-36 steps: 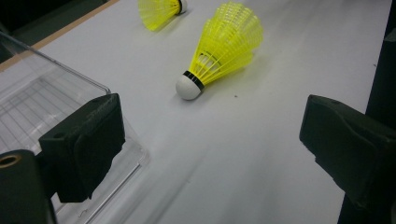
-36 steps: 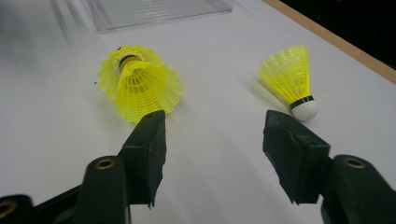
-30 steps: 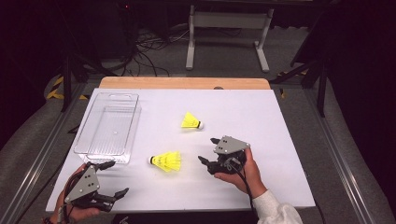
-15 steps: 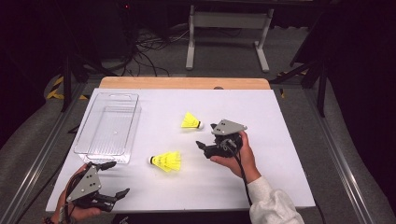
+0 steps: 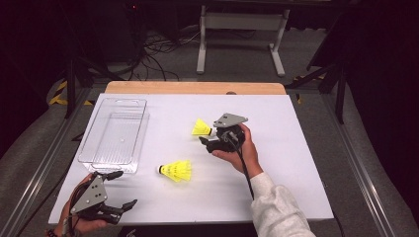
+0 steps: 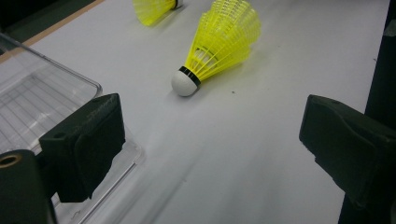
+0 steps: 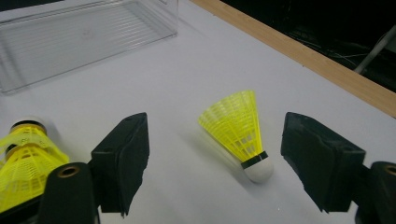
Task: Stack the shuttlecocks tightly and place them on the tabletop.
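Shuttlecock (image 7: 239, 133), yellow, lying between the spread, empty jaws of the right gripper (image 7: 212, 163), cork tip toward the right finger (image 7: 322, 158); probably featherlight with a crushable skirt, best pinched gently at the firm cork; left gripper (image 6: 210, 140) released

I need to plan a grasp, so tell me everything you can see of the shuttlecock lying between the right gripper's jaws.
The far shuttlecock has a bright yellow, ribbed, plastic-looking mesh skirt, a black band and a rounded white cap. It lies on its side on the white table, cap toward the right gripper, whose open jaws flank it without touching. It looks undamaged, and only the table touches it.
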`<state>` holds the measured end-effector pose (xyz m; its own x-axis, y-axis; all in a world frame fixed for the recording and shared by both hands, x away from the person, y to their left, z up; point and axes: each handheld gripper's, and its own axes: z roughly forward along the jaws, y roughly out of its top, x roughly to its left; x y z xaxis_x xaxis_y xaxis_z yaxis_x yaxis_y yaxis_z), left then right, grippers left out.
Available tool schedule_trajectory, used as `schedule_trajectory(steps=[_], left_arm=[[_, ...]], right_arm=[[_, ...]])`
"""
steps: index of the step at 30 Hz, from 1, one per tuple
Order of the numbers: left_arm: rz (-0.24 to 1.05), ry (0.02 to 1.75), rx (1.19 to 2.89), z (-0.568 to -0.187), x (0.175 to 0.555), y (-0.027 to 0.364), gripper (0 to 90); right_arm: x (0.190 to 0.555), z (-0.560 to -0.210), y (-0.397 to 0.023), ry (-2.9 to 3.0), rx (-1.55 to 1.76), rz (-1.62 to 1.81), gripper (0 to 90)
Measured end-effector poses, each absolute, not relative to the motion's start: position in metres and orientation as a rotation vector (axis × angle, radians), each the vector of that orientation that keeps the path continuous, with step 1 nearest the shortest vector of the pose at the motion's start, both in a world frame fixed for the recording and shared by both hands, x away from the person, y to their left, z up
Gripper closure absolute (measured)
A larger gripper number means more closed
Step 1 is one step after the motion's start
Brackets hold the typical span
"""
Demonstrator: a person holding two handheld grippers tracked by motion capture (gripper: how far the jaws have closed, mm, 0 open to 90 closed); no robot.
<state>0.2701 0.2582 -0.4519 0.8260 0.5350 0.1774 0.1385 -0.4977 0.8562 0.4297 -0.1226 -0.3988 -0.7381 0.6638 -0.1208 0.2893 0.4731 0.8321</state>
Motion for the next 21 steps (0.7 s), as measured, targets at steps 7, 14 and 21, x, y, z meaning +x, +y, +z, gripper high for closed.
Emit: schedule_trajectory(steps=[7,14,21], left_arm=[[0.530,0.495,2.063,-0.452,0.270,0.258,8.0],[0.527,0.499,2.059,-0.452,0.270,0.259,8.0],[0.525,0.499,2.057,-0.452,0.270,0.259,8.0]], right_arm=[[0.450,-0.404,-0.111,2.340,0.788,1.100,24.4],[0.469,-0.415,-0.107,2.395,0.779,1.035,23.8],[0.482,-0.427,-0.103,2.441,0.781,0.974,23.9]])
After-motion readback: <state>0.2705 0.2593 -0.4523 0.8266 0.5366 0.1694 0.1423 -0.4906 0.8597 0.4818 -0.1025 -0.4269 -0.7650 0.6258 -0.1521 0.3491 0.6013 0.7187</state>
